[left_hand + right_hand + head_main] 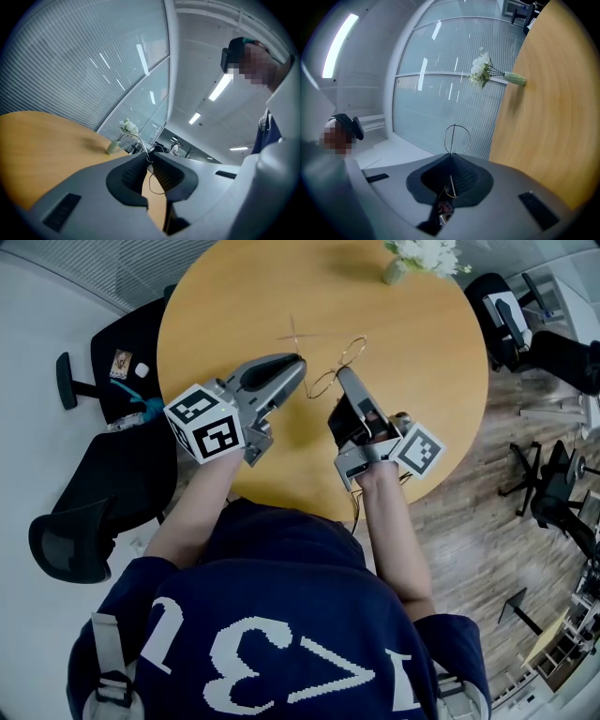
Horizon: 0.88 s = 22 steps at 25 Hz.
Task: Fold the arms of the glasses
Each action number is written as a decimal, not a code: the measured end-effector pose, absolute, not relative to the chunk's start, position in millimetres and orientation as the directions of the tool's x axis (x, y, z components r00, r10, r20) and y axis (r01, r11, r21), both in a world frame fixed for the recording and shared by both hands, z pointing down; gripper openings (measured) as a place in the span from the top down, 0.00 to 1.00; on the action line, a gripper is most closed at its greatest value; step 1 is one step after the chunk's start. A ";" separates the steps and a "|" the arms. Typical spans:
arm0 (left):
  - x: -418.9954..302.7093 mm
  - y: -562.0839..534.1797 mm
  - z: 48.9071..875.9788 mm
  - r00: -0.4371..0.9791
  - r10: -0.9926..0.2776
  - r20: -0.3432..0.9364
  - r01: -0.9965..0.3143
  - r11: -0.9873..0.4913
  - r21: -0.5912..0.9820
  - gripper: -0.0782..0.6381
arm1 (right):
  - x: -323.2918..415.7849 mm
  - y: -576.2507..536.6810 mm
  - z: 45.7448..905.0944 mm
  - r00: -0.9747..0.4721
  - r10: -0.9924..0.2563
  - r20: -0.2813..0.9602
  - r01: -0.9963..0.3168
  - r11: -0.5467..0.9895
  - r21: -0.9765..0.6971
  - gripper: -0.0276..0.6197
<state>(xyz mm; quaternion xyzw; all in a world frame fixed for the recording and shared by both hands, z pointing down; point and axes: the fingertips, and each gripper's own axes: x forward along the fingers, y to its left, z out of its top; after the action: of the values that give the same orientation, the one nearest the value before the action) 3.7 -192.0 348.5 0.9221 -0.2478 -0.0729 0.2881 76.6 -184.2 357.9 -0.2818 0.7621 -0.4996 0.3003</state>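
Thin wire-framed glasses (328, 379) hang just above the round wooden table (225, 306), held between my two grippers. My left gripper (300, 362) is shut on the frame's left end, and a thin wire (141, 142) runs out past its fingertips. One arm crosses over the tabletop beyond it. My right gripper (343, 373) is shut on the right end. In the right gripper view a rim loop of the glasses (452, 140) stands up out of the shut jaws (451, 155). In the left gripper view, a wire curve shows behind the shut jaws (149, 158).
A small vase of white flowers (422, 257) stands at the table's far edge, also seen as the vase (111, 147) and the flowers (483, 68). Black office chairs (94, 512) sit left of the table, and more chairs (525, 324) to the right. Glass walls surround the room.
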 end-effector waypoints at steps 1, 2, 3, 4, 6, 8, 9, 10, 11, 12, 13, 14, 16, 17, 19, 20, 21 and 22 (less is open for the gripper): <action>5.4 -191.5 348.5 0.872 -0.490 0.012 -0.409 -0.715 0.567 0.82 | 75.4 -183.0 357.0 -0.665 -0.726 -0.176 -0.130 0.345 -0.929 0.91; 6.7 -191.0 348.5 0.875 -0.483 0.015 -0.407 -0.719 0.564 0.82 | 73.8 -181.7 356.4 -0.669 -0.722 -0.176 -0.132 0.349 -0.928 0.91; 8.3 -190.3 348.7 0.879 -0.476 0.016 -0.402 -0.723 0.562 0.82 | 71.8 -180.4 356.2 -0.675 -0.717 -0.174 -0.135 0.352 -0.926 0.91; 10.5 -189.2 349.2 0.885 -0.466 0.016 -0.394 -0.728 0.562 0.83 | 69.5 -179.4 356.2 -0.681 -0.712 -0.171 -0.139 0.355 -0.924 0.91; 15.9 -187.0 351.1 0.897 -0.442 0.023 -0.375 -0.732 0.569 0.84 | 64.6 -178.1 357.0 -0.694 -0.702 -0.162 -0.147 0.359 -0.922 0.91; 20.8 -185.3 354.2 0.907 -0.419 0.036 -0.361 -0.733 0.577 0.84 | 60.1 -177.5 358.5 -0.705 -0.693 -0.151 -0.154 0.358 -0.921 0.91; 22.6 -184.8 355.5 0.911 -0.411 0.040 -0.355 -0.732 0.582 0.84 | 58.5 -177.3 359.2 -0.709 -0.689 -0.147 -0.156 0.357 -0.921 0.91; 23.6 -184.6 356.4 0.913 -0.405 0.040 -0.349 -0.730 0.588 0.84 | 57.3 -177.3 359.7 -0.713 -0.686 -0.145 -0.156 0.357 -0.921 0.91; 24.0 -184.6 356.9 0.915 -0.401 0.037 -0.343 -0.727 0.595 0.84 | 56.5 -177.3 360.0 -0.716 -0.683 -0.143 -0.156 0.357 -0.921 0.91; 23.9 -184.7 356.9 0.917 -0.397 0.032 -0.335 -0.724 0.604 0.84 | 56.1 -177.5 359.9 -0.719 -0.680 -0.143 -0.155 0.358 -0.921 0.91; 23.4 -184.9 356.4 0.918 -0.396 0.027 -0.328 -0.720 0.611 0.84 | 56.1 -177.8 359.5 -0.721 -0.678 -0.143 -0.154 0.359 -0.921 0.91; 22.5 -185.1 355.6 0.918 -0.397 0.024 -0.326 -0.718 0.614 0.84 | 56.7 -178.1 359.1 -0.720 -0.679 -0.144 -0.153 0.359 -0.921 0.91; 18.2 -185.8 354.1 0.910 -0.413 0.023 -0.343 -0.722 0.601 0.84 | 59.3 -178.2 359.2 -0.713 -0.685 -0.147 -0.151 0.355 -0.922 0.91; 14.2 -186.4 353.9 0.903 -0.429 0.028 -0.364 -0.727 0.583 0.84 | 60.6 -178.2 359.6 -0.709 -0.690 -0.148 -0.152 0.354 -0.923 0.91; 3.8 -188.2 353.6 0.884 -0.464 0.050 -0.417 -0.738 0.531 0.83 | 63.3 -178.9 360.2 -0.701 -0.698 -0.149 -0.157 0.354 -0.922 0.91; -1.0 -189.5 352.6 0.875 -0.480 0.060 -0.442 -0.743 0.503 0.83 | 65.5 -179.8 360.1 -0.698 -0.701 -0.148 -0.161 0.354 -0.921 0.91; -5.3 -191.4 350.9 0.866 -0.496 0.065 -0.463 -0.745 0.480 0.82 | 68.4 -180.9 359.9 -0.695 -0.704 -0.147 -0.165 0.355 -0.920 0.91; -9.2 -193.7 348.9 0.857 -0.511 0.066 -0.480 -0.744 0.465 0.82 | 71.5 -182.1 359.6 -0.692 -0.708 -0.146 -0.169 0.355 -0.920 0.91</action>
<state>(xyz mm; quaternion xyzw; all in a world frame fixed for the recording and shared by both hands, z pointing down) -9.2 -193.7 348.9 0.9333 -0.2653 -0.0327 0.2399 71.5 -182.1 359.6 -0.2823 0.7764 -0.4929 0.2730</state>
